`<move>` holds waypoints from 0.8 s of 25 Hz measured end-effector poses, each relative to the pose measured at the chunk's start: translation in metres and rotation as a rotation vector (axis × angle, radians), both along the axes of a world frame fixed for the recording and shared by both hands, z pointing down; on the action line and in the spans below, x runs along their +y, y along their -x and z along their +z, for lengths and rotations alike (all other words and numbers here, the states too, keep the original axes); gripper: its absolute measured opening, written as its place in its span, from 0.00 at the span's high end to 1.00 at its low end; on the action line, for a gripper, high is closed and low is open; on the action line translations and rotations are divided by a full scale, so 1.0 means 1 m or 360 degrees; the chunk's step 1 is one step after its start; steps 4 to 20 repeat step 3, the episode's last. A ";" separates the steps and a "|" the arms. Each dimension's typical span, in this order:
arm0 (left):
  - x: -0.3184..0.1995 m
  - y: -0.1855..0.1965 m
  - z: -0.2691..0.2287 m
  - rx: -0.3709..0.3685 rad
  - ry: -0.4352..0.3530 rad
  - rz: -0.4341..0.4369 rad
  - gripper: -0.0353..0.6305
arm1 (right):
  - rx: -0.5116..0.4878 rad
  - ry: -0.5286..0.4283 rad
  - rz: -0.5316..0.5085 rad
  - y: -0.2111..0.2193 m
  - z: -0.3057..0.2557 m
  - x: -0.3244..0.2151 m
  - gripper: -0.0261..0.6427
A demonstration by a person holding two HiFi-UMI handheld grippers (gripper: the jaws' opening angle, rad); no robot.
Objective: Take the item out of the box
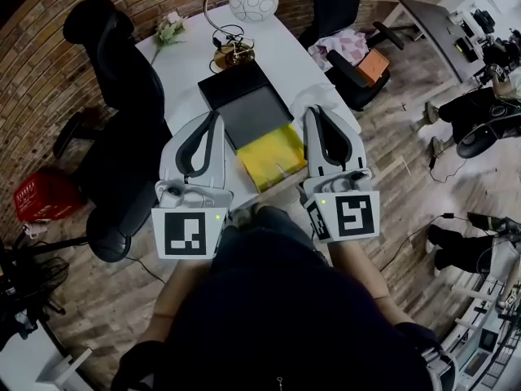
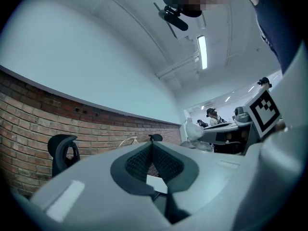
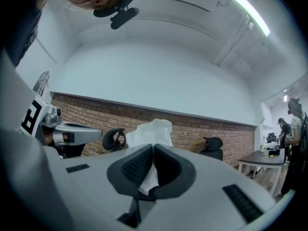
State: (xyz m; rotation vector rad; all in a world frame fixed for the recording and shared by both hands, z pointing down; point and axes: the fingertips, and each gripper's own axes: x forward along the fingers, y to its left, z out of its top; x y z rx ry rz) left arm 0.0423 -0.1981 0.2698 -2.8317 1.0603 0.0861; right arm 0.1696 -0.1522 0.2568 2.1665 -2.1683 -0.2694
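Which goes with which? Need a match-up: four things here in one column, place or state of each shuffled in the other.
1. black box
2. yellow flat item
3. red basket
4. right hand-held gripper

A. on the floor, at the picture's left
B. shut on a white crumpled wad
C. at the near edge of the table
D. mid-table, in front of the lamp

Pairs: 1-D, 2-C, 3-A, 4-B
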 end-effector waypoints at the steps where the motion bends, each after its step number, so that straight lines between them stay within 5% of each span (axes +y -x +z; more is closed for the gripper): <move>1: 0.000 0.000 0.001 -0.0002 0.0000 -0.0001 0.93 | 0.0000 0.0002 -0.0001 -0.001 0.001 0.000 0.93; 20: 0.000 -0.001 0.001 -0.0006 -0.0004 -0.0003 0.93 | 0.0000 0.0007 -0.0003 -0.001 0.003 0.000 0.93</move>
